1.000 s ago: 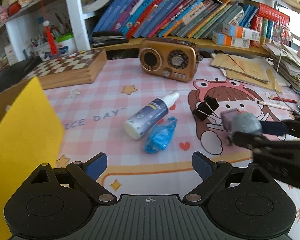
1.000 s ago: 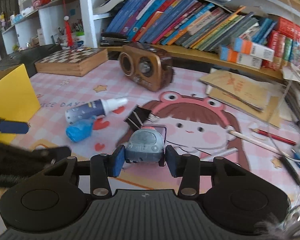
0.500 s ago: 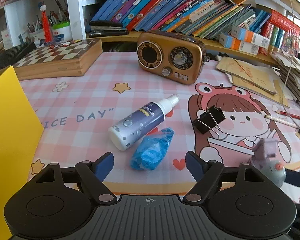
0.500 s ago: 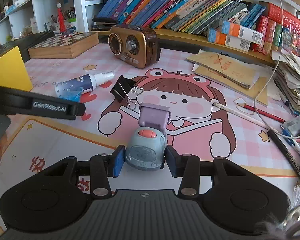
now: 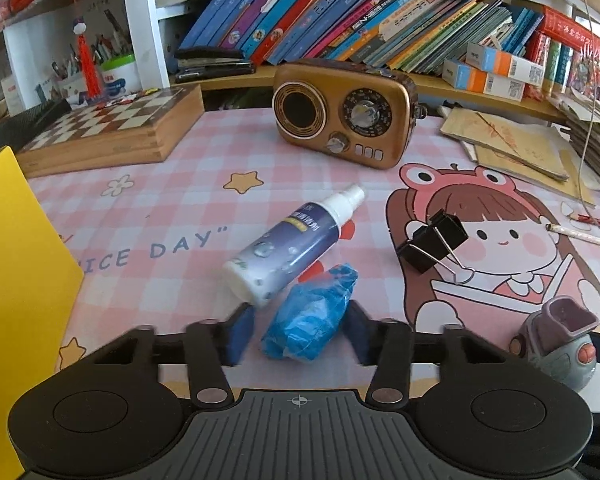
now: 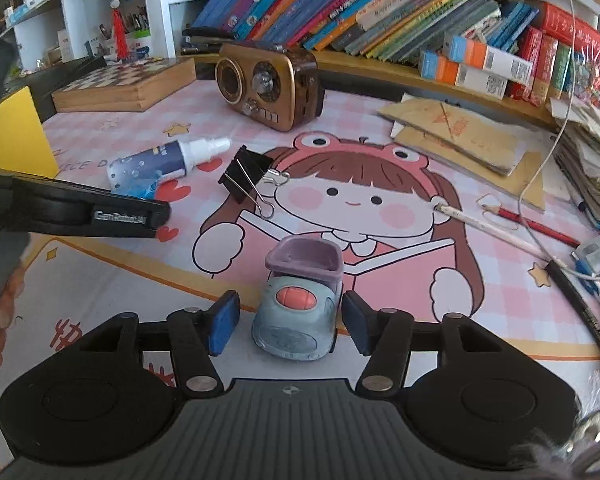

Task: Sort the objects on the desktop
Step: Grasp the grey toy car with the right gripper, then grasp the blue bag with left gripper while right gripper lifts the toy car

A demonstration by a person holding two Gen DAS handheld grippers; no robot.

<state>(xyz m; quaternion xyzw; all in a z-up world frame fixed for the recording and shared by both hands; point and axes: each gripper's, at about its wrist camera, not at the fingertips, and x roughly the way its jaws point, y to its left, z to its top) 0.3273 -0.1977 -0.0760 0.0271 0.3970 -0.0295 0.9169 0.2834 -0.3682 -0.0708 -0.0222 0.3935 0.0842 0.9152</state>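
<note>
The left gripper (image 5: pixel 298 338) is closing its jaws around the crumpled blue wrapper (image 5: pixel 310 326), seemingly not yet pinching; the spray bottle (image 5: pixel 290 246) just ahead could get nudged. The right gripper (image 6: pixel 286 326) is opening, jaws clear of the toy car (image 6: pixel 298 314) resting on the surface (image 6: pixel 380 240), which may roll.

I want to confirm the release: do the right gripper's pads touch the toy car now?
Apart. Right wrist view: opening right gripper, gaps beside toy car.

Bronze radio (image 5: pixel 342 114), shelved books (image 5: pixel 340 12)
</note>
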